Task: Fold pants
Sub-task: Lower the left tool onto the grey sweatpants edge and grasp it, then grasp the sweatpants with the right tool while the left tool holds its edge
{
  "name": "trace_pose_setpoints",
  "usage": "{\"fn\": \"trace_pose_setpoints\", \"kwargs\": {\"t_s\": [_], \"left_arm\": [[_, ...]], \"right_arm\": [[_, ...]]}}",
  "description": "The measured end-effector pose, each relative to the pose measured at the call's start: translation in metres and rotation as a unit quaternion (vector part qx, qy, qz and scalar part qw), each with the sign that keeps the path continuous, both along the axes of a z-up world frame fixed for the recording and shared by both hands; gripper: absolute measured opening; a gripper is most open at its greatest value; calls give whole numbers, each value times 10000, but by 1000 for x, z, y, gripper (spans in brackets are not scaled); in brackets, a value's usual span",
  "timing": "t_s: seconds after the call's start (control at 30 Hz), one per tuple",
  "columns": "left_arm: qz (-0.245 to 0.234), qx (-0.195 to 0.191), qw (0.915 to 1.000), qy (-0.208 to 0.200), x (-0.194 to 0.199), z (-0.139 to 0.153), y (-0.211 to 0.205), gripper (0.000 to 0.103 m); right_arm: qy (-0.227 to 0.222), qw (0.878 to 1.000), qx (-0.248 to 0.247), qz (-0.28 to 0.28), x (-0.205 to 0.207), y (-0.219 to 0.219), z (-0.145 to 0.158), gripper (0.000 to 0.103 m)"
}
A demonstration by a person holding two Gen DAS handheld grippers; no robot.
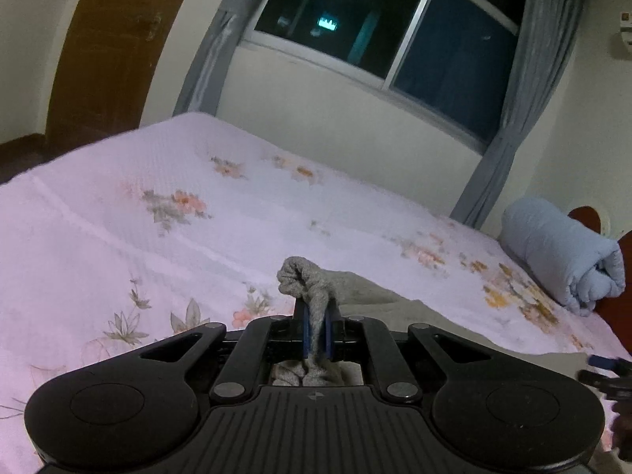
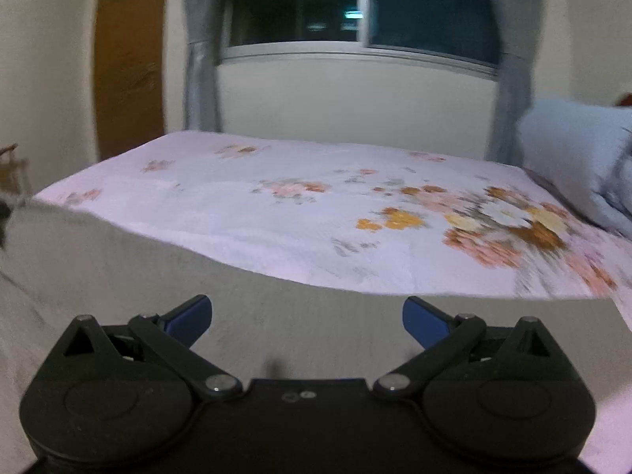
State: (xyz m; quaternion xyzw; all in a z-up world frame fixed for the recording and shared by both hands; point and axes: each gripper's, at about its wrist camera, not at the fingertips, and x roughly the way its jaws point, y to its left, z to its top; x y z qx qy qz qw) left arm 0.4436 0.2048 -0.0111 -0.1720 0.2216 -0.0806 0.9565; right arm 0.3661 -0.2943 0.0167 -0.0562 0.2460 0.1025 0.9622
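Observation:
The grey pants [image 1: 367, 288] lie on the bed near its front edge. My left gripper [image 1: 317, 335] is shut on a bunched grey corner of the pants, which sticks up between the blue pads [image 1: 305, 331]. In the right wrist view the pants [image 2: 158, 276] spread as a flat grey sheet under and ahead of my right gripper [image 2: 307, 322], which is wide open and empty just above the cloth. The right gripper also shows at the right edge of the left wrist view [image 1: 608, 371].
The bed has a pink floral sheet [image 1: 158, 205] [image 2: 316, 205]. A rolled light-blue blanket [image 1: 561, 252] [image 2: 576, 154] lies at the bed's right side. A dark window with grey curtains and a wooden door stand behind the bed.

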Motion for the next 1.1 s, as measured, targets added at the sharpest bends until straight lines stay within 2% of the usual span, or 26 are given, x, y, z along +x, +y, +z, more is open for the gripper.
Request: {"fn": "trace_pose_setpoints", "kwargs": {"t_s": [0.2, 0.33, 0.4, 0.6, 0.7, 0.77, 0.83, 0.87, 0.9, 1.1], "left_arm": [[133, 19, 9997, -184, -8, 14, -3, 7], [414, -79, 9987, -276, -10, 16, -3, 7], [534, -77, 9982, -263, -12, 14, -6, 7], [711, -122, 9970, -288, -13, 11, -8, 7], [657, -268, 9970, -299, -13, 12, -6, 7], [607, -227, 9975, -297, -12, 15, -6, 7], [590, -185, 9977, -295, -12, 16, -7, 7], [586, -175, 9978, -274, -11, 17, -8, 7], [590, -159, 9978, -251, -11, 17, -9, 7], [530, -84, 9984, -181, -8, 15, -5, 7]], "right_arm": [[69, 9979, -293, 580, 49, 1, -11, 93], [235, 9947, -443, 902, 71, 1, -28, 77], [290, 9934, -518, 985, 79, -1, -36, 73], [326, 9876, -722, 1355, 93, -7, -46, 72], [537, 9793, -803, 1778, 102, -10, -46, 67], [706, 9718, -870, 2076, 110, -12, -47, 64], [983, 9646, -790, 2316, 120, -16, -47, 51], [1075, 9621, -768, 2387, 123, -18, -47, 18], [1176, 9599, -742, 2433, 125, -20, -47, 0], [876, 9639, -427, 2476, 99, -36, -28, 0]]}}
